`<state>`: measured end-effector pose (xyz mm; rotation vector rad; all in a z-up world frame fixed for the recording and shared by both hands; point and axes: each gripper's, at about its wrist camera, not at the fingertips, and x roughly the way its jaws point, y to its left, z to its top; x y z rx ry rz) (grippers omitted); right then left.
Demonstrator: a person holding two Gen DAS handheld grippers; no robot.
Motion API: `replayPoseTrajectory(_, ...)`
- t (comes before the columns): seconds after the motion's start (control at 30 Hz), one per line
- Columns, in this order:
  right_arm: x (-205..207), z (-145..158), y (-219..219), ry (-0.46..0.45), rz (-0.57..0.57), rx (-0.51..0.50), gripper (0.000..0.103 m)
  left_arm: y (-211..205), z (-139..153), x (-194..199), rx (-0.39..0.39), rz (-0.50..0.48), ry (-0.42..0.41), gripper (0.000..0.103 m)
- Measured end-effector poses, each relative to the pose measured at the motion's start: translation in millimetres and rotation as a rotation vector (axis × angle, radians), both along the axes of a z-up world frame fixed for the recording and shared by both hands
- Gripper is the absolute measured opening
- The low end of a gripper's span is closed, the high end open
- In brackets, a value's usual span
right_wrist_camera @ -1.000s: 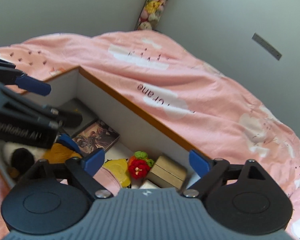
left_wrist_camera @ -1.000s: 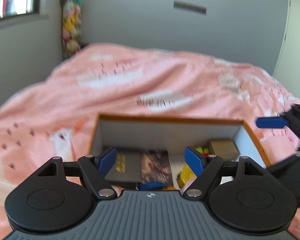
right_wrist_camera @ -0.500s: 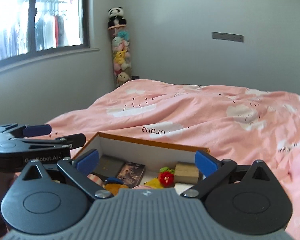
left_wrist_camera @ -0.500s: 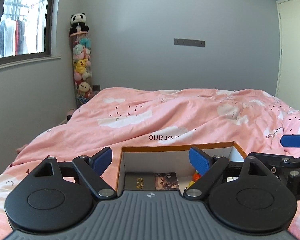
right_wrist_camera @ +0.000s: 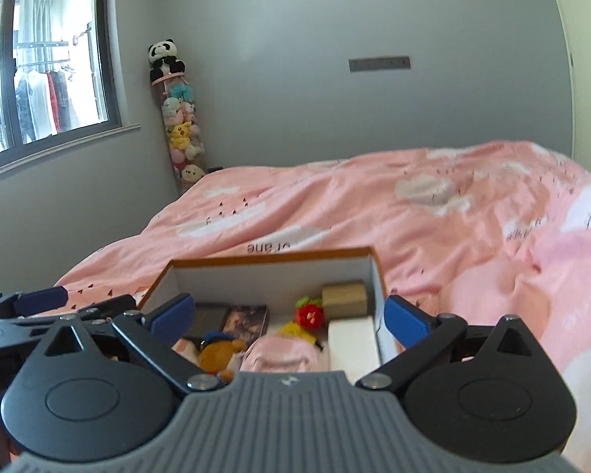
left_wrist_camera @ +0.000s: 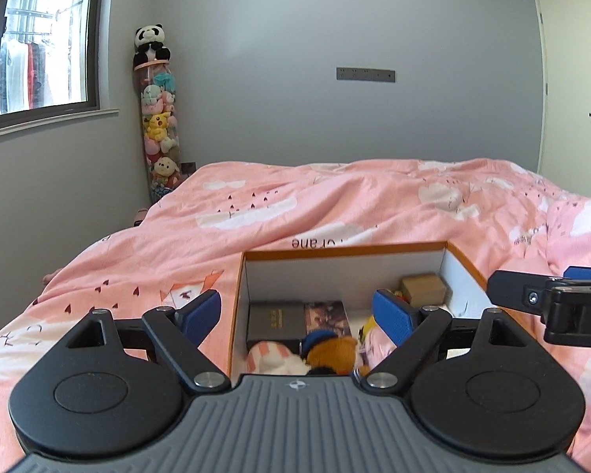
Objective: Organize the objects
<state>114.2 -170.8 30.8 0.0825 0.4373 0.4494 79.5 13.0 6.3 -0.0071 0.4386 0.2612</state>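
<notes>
An open cardboard box (left_wrist_camera: 342,266) with orange rim and white inner walls sits on the pink bed; it also shows in the right wrist view (right_wrist_camera: 272,272). Inside lie a dark book (left_wrist_camera: 275,321), a picture book (right_wrist_camera: 246,317), a small brown box (right_wrist_camera: 342,297), a red crochet flower (right_wrist_camera: 309,315), a pink pouch (right_wrist_camera: 281,356), a white block (right_wrist_camera: 352,341) and an orange plush toy (left_wrist_camera: 333,351). My left gripper (left_wrist_camera: 295,313) is open and empty, above the box's near left corner. My right gripper (right_wrist_camera: 289,313) is open and empty, above the box's near side.
The pink duvet (left_wrist_camera: 335,205) covers the whole bed around the box. A tall clear tube of plush toys (left_wrist_camera: 157,130) with a panda on top stands in the far corner. A window (left_wrist_camera: 35,39) is at the left, a white door (left_wrist_camera: 571,79) at the right.
Both grippers have lifted and pulled back from inside the box and levelled out, so the room and far wall have come into view. Both stay open and empty.
</notes>
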Motion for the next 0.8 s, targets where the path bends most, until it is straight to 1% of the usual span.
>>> replayPoseTrajectory(0.07, -4, -3, 2, 0.015, 0.006, -0.007, 0.102, 0, -4, -3, 0.005, 0.002, 0.010, 0.101)
replayPoseTrajectory(0.3, -14, -8, 7, 0.009, 0.032, -0.039, 0.102, 7, -16, -13, -0.004, 0.005, 0.044, 0.101)
replayPoseTrajectory(0.63, -19, -11, 14, 0.032, 0.059, -0.041, 0.102, 13, -20, -18, -0.023, 0.000, 0.046, 0.101)
replayPoseTrajectory(0.8, -23, -13, 16, 0.026, 0.061, -0.059, 0.102, 12, -22, -18, -0.020, -0.008, 0.057, 0.101)
